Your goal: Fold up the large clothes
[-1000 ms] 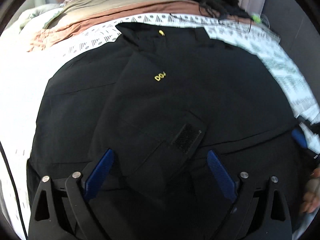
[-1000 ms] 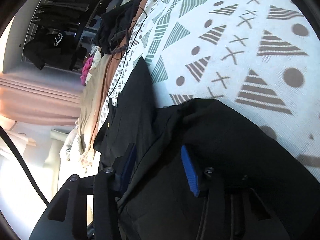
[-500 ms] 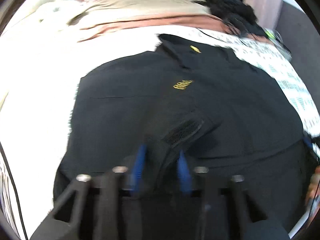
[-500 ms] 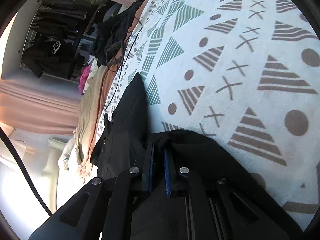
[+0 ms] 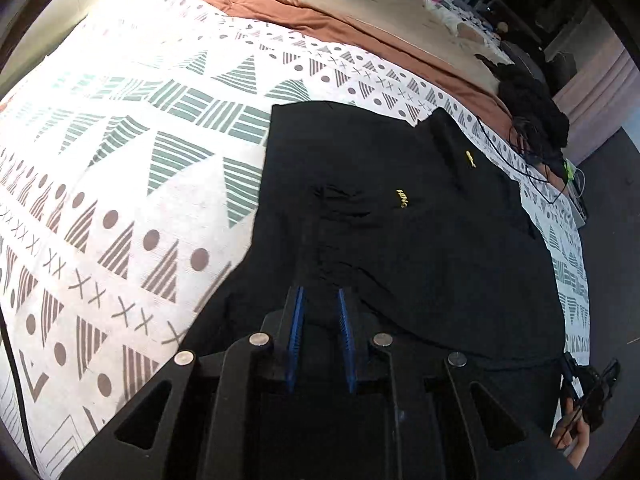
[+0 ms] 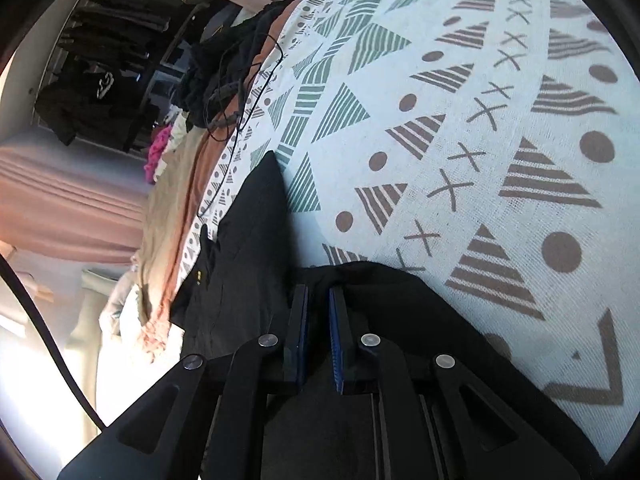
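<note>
A black jacket [image 5: 420, 240] lies spread on the bed's patterned cover [image 5: 140, 160], collar end toward the brown blanket [image 5: 320, 12], with small yellow lettering on its chest. The left tool [image 5: 320, 320] has its blue pads drawn close together with a fold of the jacket's near edge pinched between them. The right tool [image 6: 318, 320] is likewise nearly together, clamped on black cloth at the jacket's [image 6: 248, 240] other near corner, beside the bare cover [image 6: 480, 140].

Judging from this, the fold is only at its start: one side looks already laid inward over the body, giving a straight left edge, and the hem is gripped at two points. What is left seems to be carrying the hem up toward the collar, then smoothing and perhaps halving again.
</note>
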`<move>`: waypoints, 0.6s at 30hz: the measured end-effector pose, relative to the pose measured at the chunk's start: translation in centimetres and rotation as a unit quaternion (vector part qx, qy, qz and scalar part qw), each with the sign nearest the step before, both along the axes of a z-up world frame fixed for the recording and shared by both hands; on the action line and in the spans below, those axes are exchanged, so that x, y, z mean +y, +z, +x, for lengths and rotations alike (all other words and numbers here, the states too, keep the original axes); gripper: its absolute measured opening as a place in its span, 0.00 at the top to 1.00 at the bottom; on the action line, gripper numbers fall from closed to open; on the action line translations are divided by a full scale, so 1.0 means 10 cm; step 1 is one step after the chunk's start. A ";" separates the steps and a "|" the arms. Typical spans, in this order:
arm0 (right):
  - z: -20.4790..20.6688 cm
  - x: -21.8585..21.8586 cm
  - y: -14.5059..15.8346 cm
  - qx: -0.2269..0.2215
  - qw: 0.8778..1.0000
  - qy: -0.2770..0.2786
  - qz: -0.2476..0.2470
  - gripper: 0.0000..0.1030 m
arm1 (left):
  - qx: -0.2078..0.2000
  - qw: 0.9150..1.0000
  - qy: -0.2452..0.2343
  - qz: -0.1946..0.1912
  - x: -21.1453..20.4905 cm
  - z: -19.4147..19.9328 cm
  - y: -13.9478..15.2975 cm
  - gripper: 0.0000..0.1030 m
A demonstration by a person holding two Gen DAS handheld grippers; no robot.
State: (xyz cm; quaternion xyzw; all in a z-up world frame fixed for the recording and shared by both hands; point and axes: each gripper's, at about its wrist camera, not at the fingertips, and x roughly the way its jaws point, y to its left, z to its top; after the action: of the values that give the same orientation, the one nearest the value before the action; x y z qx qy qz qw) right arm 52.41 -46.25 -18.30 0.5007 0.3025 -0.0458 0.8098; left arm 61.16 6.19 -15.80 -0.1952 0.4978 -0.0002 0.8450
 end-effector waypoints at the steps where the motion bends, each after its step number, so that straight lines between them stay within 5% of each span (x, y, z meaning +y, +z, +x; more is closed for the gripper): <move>1: 0.00 0.03 0.02 0.004 1.000 0.003 -0.005 0.92 | -0.004 1.000 0.002 0.007 0.02 -0.01 0.00 0.81; 4: 0.01 0.12 0.08 0.009 1.000 0.016 -0.016 0.85 | -0.003 1.000 -0.002 0.001 0.01 -0.05 -0.03 0.81; 6: 0.02 0.20 0.11 0.009 0.999 0.027 -0.022 0.52 | -0.003 1.000 -0.015 0.008 -0.08 -0.01 -0.05 0.78; 7: 0.03 0.25 0.14 0.005 0.999 0.036 -0.027 0.23 | -0.003 1.000 -0.023 0.016 -0.14 -0.01 -0.06 0.73; 8: 0.04 0.29 0.16 -0.003 0.999 0.042 -0.032 0.17 | -0.005 0.999 -0.031 0.020 -0.20 0.00 -0.07 0.50; 9: 0.05 0.34 0.19 -0.008 0.998 0.049 -0.039 0.17 | -0.007 0.999 -0.036 0.021 -0.24 -0.01 -0.08 0.14; 10: 0.06 0.39 0.22 -0.009 0.997 0.058 -0.047 0.17 | -0.012 0.999 -0.039 0.020 -0.26 -0.04 -0.10 0.00; 18: -0.04 0.60 0.30 -0.001 0.993 0.080 -0.091 0.17 | -0.023 0.999 -0.026 0.003 -0.26 -0.35 -0.05 0.00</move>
State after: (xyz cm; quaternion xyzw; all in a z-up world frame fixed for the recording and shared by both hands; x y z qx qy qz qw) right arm 52.01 -40.28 -15.30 0.3987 0.3357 -0.0077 0.8534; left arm 57.71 3.58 -16.33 -0.1794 0.4831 -0.0247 0.8566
